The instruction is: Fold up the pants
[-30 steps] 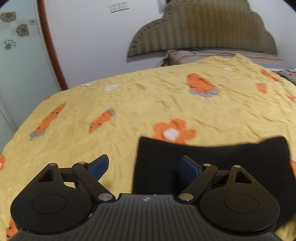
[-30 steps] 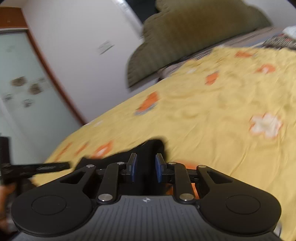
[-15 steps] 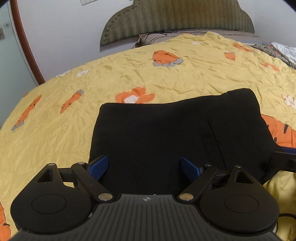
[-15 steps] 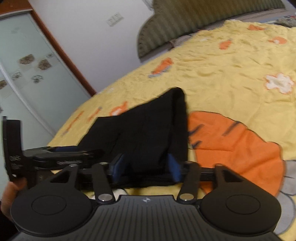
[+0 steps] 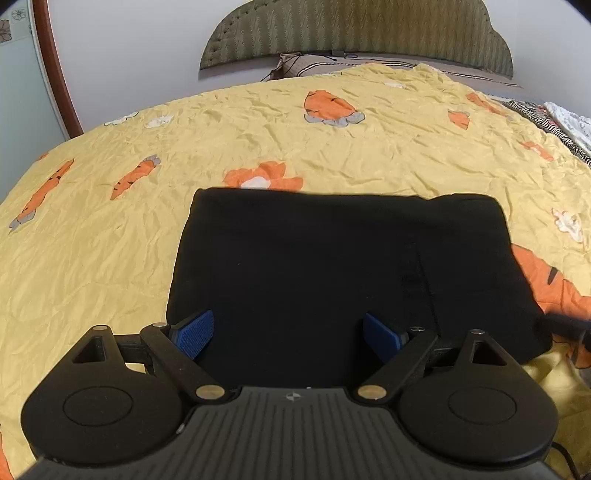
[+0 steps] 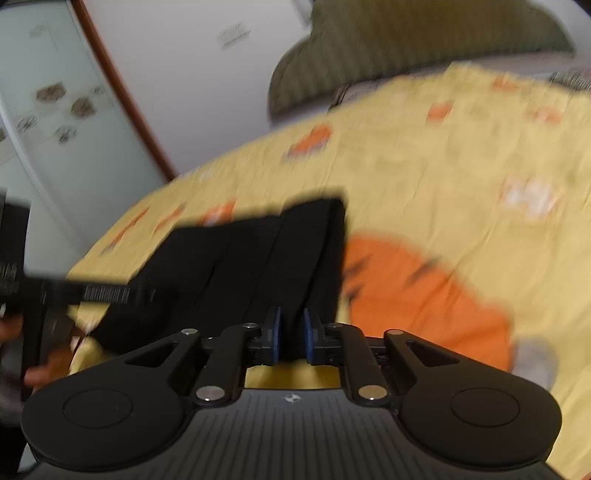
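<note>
Black pants [image 5: 332, 266] lie folded into a flat rectangle on the yellow bedspread [image 5: 295, 140]. My left gripper [image 5: 288, 332] hovers open over their near edge, blue pads [image 5: 194, 332] wide apart with cloth under the gap. In the right wrist view, which is blurred, the pants [image 6: 258, 258] run away to the left. My right gripper [image 6: 291, 332] is at their near right corner. Its jaws are closing and stand narrow, with black cloth filling the gap between the pads. The left gripper [image 6: 74, 295] shows at the left edge, with a hand [image 6: 40, 369] below it.
The bedspread carries orange carrot and flower prints, with a big orange figure [image 6: 424, 295] right of the pants. A padded headboard [image 5: 354, 33] and pillow stand at the far end. A glass door with a brown frame [image 6: 122, 88] is at the left. Striped cloth [image 5: 546, 114] lies far right.
The left gripper tipped down, so the whole folded pants came into its view. The right gripper's jaws opened over the pants' near corner, then narrowed onto the cloth.
</note>
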The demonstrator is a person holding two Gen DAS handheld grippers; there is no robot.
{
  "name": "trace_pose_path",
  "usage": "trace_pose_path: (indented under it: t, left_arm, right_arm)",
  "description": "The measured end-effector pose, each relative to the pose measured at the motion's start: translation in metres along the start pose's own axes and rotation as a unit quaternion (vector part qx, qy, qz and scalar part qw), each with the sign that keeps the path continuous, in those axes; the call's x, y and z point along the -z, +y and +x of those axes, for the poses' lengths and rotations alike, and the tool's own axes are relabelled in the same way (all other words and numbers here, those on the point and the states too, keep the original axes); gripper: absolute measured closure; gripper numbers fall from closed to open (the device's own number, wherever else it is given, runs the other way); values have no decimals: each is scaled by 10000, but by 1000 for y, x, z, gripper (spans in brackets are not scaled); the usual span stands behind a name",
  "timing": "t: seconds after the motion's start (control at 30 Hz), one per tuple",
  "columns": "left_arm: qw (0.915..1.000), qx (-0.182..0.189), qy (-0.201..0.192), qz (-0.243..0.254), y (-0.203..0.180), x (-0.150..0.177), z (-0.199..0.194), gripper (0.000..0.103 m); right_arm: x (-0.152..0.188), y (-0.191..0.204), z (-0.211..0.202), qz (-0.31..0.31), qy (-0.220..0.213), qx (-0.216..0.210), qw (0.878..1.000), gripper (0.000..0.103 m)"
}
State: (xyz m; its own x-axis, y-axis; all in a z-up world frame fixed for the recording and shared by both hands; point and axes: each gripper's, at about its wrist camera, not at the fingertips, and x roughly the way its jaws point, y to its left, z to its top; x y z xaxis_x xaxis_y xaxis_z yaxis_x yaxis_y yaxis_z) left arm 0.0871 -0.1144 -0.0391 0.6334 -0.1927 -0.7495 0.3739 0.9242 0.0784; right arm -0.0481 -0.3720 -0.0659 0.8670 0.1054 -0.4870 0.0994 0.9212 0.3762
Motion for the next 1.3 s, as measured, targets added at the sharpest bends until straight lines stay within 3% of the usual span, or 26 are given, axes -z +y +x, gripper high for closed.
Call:
trace_pose_path:
  t: [0.07, 0.13, 0.23, 0.3, 0.4, 0.5, 0.57, 0.67, 0.83, 0.93, 1.0, 1.07, 1.13, 1.2, 1.27, 1.3]
  left_arm:
    - [10000, 49, -34, -23, 0, -6, -1, 13]
    - [10000, 44, -39, -57, -2, -16, 2, 13]
    - [9999, -60, -91, 22, -9, -33, 12, 13]
    - [9990, -326, -165, 255, -17, -43, 25, 12]
    - [9949, -699, -35, 730, -30, -58, 58, 12]
    - [9949, -759, 128, 649, -28, -70, 83, 7]
    - [9973, -585, 134, 433, -20, -74, 73, 9]
    - [9989, -329, 33, 346, -17, -66, 60, 7]
    - [9978, -458, 141, 457, -29, -54, 71, 5]
    - [9981, -243, 290, 483, -23, -53, 60, 6]
    - [9990, -18, 351, 277, -7, -47, 43, 8]
    - [9990, 248, 361, -103, 20, -37, 19, 8]
    - [9972, 244, 380, -598, 62, -24, -8, 8]
    - [9950, -134, 287, -952, 105, -10, -37, 8]
    - [9905, -980, 168, -949, 143, 0, -67, 8]
    - [9841, -1561, 109, -845, 161, 4, -85, 8]
  right_arm:
    - [-17, 11, -1, -479, -305, 168, 9982, 88]
    - [-32, 26, 15, -1058, -298, 293, 9935, 88]
    - [-45, 43, 58, -1725, 101, 248, 9846, 88]
    - [-48, 49, 88, -2015, 344, 325, 9783, 88]
    - [-56, 39, 119, -2016, 348, 621, 9769, 89]
    - [-68, 24, 124, -1519, 379, 615, 9857, 89]
    - [-66, 29, 106, -1605, 190, 709, 9843, 88]
    - [-57, 37, 84, -1638, 158, 369, 9857, 88]
    - [-45, 33, 102, -1567, 307, 447, 9862, 87]
    - [-49, 46, 91, -1572, 165, 576, 9857, 86]
    - [-44, 54, 84, -1687, 233, 322, 9849, 85]
    - [-31, 62, 86, -2100, 372, 496, 9757, 80]
    - [-20, 64, 87, -2391, 309, 755, 9676, 64]
    - [-21, 68, 78, -2212, 223, 893, 9709, 64]
    - [-21, 81, 68, -2274, 18, 771, 9707, 64]
    - [-21, 89, 66, -2290, -36, 601, 9716, 64]
